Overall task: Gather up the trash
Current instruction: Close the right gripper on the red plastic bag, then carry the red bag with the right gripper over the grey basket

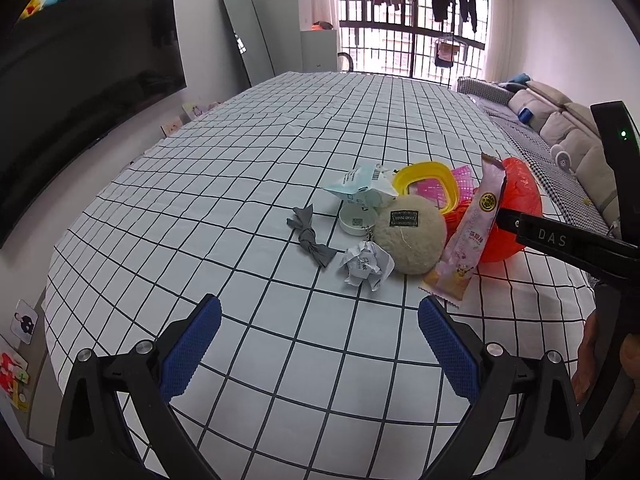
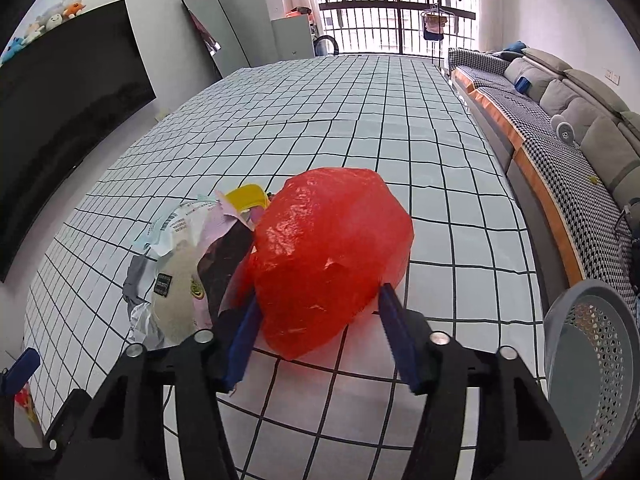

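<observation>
A crumpled red plastic bag [image 2: 332, 256] lies on the checked tablecloth [image 2: 460, 240], and my right gripper [image 2: 320, 294] is shut on it, with a blue pad against each side. In the left wrist view the same red bag [image 1: 524, 196] sits at the right of a pile, with the right gripper's black finger [image 1: 552, 236] against it. The pile holds a pink snack wrapper [image 1: 468, 236], a beige fluffy pouch [image 1: 412, 236], crumpled white paper [image 1: 366, 264], a twisted grey wrapper [image 1: 310, 236] and a pale packet [image 1: 360, 184]. My left gripper [image 1: 320, 304] hangs open in front of the pile, holding nothing.
A yellow ring [image 1: 424, 172], a pink plastic basket [image 1: 462, 178] and a small white cup [image 1: 356, 222] sit at the back of the pile. A grey perforated basket [image 2: 592, 380] stands off the table's right edge. A sofa [image 2: 560, 120] runs along the right, and a television [image 1: 80, 100] hangs on the left wall.
</observation>
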Motion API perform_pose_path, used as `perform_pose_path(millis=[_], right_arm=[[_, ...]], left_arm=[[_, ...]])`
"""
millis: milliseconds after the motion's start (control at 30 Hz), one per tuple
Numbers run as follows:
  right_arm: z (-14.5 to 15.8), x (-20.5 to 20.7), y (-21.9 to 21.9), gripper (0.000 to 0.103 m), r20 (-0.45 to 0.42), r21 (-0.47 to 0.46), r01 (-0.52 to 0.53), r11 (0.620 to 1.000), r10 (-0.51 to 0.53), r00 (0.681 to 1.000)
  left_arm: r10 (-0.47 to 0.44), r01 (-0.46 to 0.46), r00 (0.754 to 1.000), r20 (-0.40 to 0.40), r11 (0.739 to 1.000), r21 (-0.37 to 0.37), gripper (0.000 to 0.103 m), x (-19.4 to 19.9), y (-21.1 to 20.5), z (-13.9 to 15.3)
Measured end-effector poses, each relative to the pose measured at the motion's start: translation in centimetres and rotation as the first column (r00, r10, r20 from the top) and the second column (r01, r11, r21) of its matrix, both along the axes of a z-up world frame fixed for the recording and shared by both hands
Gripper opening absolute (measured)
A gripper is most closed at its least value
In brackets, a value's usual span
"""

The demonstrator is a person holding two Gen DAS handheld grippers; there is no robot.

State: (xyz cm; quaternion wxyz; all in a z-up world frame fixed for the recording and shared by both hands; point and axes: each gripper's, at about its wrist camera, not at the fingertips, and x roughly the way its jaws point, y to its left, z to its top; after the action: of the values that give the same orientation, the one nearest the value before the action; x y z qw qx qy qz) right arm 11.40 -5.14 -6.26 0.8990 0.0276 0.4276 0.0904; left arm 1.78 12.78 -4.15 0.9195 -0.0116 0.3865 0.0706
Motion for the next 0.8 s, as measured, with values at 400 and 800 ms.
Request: perform_pose_path(millis=[400, 800], right_arm=[[1.5, -2.9, -2.6, 0.006, 0.038, 0.062, -0.003, 0.998, 0.000, 0.999], [1.7, -9.5, -9.8, 0.005, 0.033, 0.142, 0.099, 0.985, -0.105, 0.994]], left_arm=[[-0.047, 0.047, 0.999, 0.006, 0.999, -0.018, 0.097, 0.0, -2.1, 0.3], [-0.087, 0.087, 0.996, -0.012, 0.996, -0.038, 0.097, 1.1, -4.5, -0.1]])
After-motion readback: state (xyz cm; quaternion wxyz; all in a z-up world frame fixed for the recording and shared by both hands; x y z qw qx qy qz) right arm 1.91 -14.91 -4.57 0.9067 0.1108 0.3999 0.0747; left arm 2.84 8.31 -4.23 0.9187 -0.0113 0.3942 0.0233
